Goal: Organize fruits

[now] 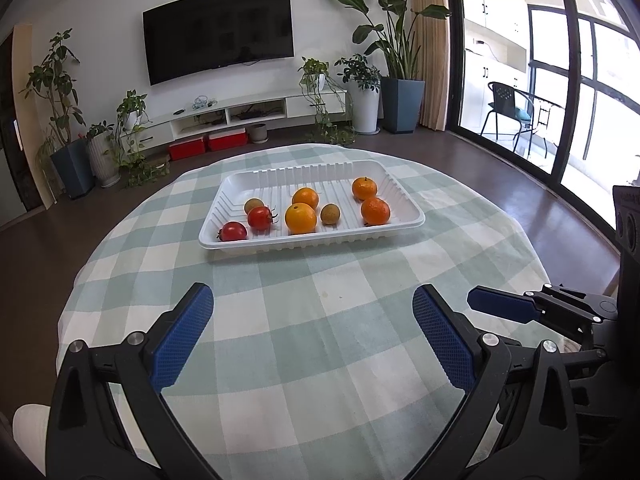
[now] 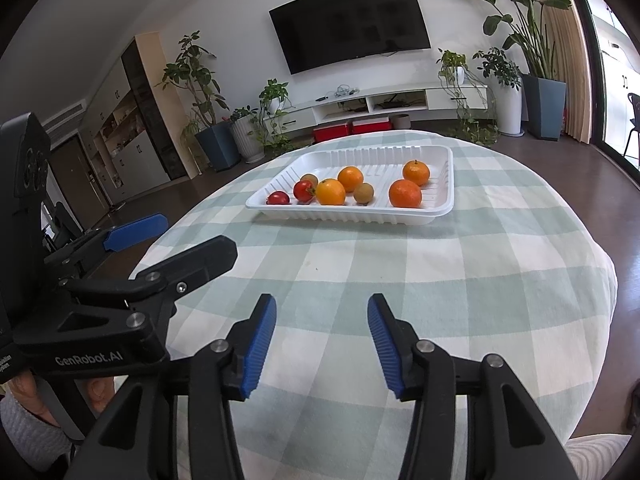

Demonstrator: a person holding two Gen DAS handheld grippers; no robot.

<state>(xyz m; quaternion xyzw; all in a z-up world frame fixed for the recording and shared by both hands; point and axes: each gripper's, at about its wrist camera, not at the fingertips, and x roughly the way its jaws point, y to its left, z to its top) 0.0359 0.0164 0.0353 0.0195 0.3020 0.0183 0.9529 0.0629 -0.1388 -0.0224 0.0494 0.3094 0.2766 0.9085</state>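
The white tray (image 1: 404, 222) sits on the far half of the checked surface (image 1: 320, 320), well apart from both grippers. It holds two tomatoes (image 1: 233, 231) at its left end, four oranges (image 1: 300, 218) through the middle and right, and two small brown fruits (image 1: 330, 214) between them. The left gripper (image 1: 312, 336) hangs over bare cloth, its fingers (image 1: 184, 332) spread wide and empty; the right gripper (image 2: 322, 344) is beside it, its fingers spread less far, nothing between them.

The fruits are round and lie loose on a ribbed floor — a nudge from a finger closing off-centre would likely roll one into its neighbour or against the rim. The tomatoes look soft, so a hard squeeze could split them. The tray seems light and may slide on the cloth if pushed.

The tray's long axis runs roughly left to right, skewed a little, its right end nearer the window side.
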